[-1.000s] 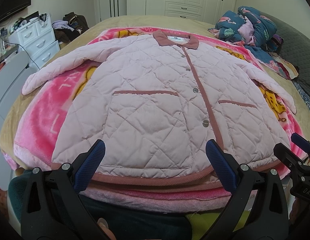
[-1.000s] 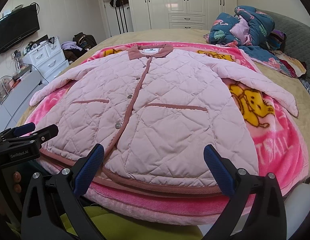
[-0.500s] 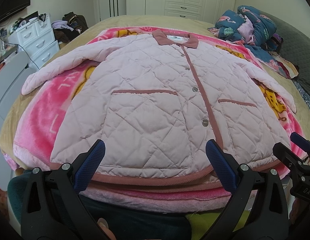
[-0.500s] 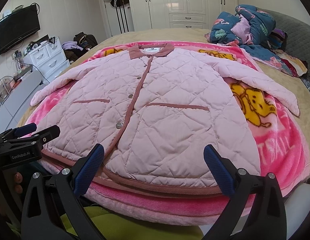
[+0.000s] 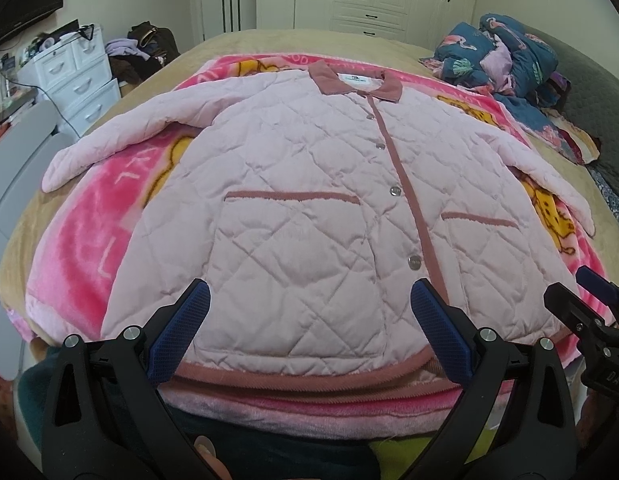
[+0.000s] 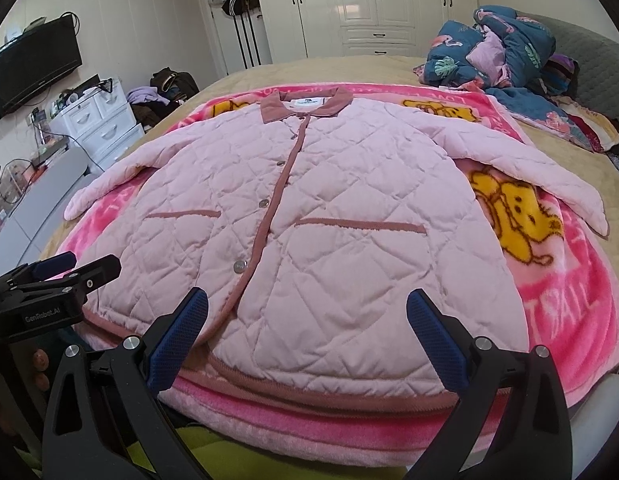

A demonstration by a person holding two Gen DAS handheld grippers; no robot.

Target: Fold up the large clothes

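Observation:
A pale pink quilted jacket with dusty-rose collar, placket and hem trim lies flat and buttoned on a bright pink cartoon blanket, sleeves spread to both sides. My left gripper hovers open just short of the hem, over the jacket's left pocket side, nothing between its blue pads. My right gripper is open too, at the hem right of the placket. Each gripper shows at the edge of the other's view: the right gripper and the left gripper.
The blanket covers a tan bed. A heap of dark floral bedding sits at the far right corner. White drawers and a clothes pile stand left of the bed; white wardrobes line the far wall.
Both views have shifted very slightly; the jacket lies as before and both grippers stay open near the hem.

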